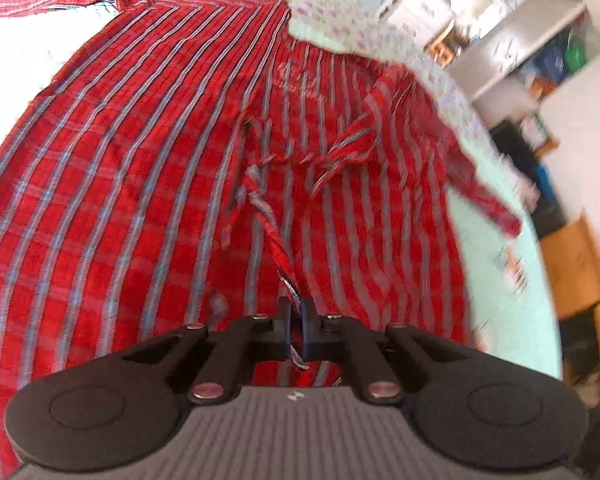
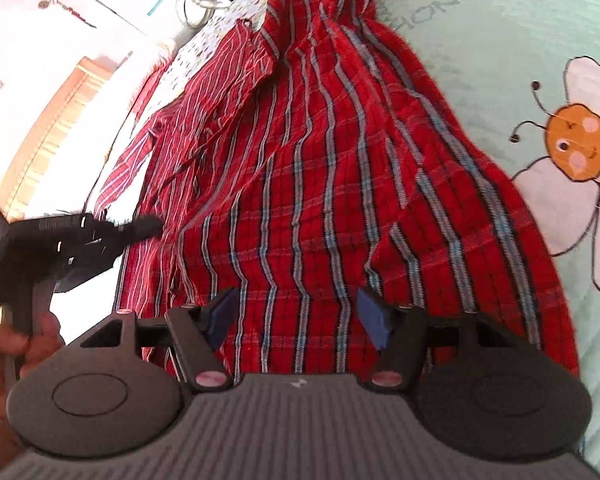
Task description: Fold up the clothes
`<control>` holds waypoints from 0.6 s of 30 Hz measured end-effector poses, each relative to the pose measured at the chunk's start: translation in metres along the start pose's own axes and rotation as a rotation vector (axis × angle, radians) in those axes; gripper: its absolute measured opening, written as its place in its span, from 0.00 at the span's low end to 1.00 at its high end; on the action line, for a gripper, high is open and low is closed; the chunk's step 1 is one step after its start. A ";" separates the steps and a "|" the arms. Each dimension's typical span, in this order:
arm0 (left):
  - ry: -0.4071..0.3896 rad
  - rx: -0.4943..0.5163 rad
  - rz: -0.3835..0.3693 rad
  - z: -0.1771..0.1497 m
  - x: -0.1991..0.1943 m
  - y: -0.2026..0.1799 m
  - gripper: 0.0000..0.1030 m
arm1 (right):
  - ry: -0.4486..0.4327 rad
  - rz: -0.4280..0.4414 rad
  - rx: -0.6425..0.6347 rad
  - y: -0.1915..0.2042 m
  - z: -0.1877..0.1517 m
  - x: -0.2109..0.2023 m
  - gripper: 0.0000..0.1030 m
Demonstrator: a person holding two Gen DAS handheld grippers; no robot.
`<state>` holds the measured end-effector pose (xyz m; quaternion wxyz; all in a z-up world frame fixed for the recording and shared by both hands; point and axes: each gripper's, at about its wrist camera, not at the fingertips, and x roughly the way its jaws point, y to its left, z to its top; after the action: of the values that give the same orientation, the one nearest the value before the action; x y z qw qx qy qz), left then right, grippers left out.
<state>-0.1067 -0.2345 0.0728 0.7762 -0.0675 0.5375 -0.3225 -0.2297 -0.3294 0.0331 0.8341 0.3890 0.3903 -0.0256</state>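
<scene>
- red shirt (image 1: 140, 184) with thin blue and white stripes lies spread out on the bed, filling most of both views.
- mint green bed cover (image 2: 480, 60) shows at the right in my right view, with a cartoon bee (image 2: 576, 148) on it.
- my left gripper (image 1: 296, 320) is at the bottom middle of the left view, pinched tight on a thin edge of the shirt that runs up from between my pads.
- my right gripper (image 2: 298, 316) sits low over the shirt, jaws wide apart, blue pads (image 2: 374, 316) holding nothing.
- my left gripper also shows at the left edge of the right view, with a hand (image 2: 4, 360) under it.
</scene>
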 end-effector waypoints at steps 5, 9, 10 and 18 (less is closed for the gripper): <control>0.161 0.066 0.078 -0.021 0.014 0.009 0.05 | -0.017 -0.018 -0.001 -0.002 -0.001 -0.007 0.64; 0.216 0.120 0.087 -0.034 0.003 0.009 0.06 | -0.023 -0.017 0.008 -0.006 -0.002 -0.009 0.64; 0.229 0.119 0.085 -0.035 0.001 0.010 0.07 | -0.024 -0.016 0.005 -0.007 -0.002 -0.009 0.64; 0.065 0.054 0.101 -0.018 -0.040 0.004 0.40 | -0.135 0.097 0.027 -0.010 0.002 -0.038 0.64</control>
<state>-0.1289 -0.2040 0.0952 0.7752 -0.0090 0.5562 -0.2993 -0.2585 -0.3481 0.0530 0.8535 0.4160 0.3135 -0.0165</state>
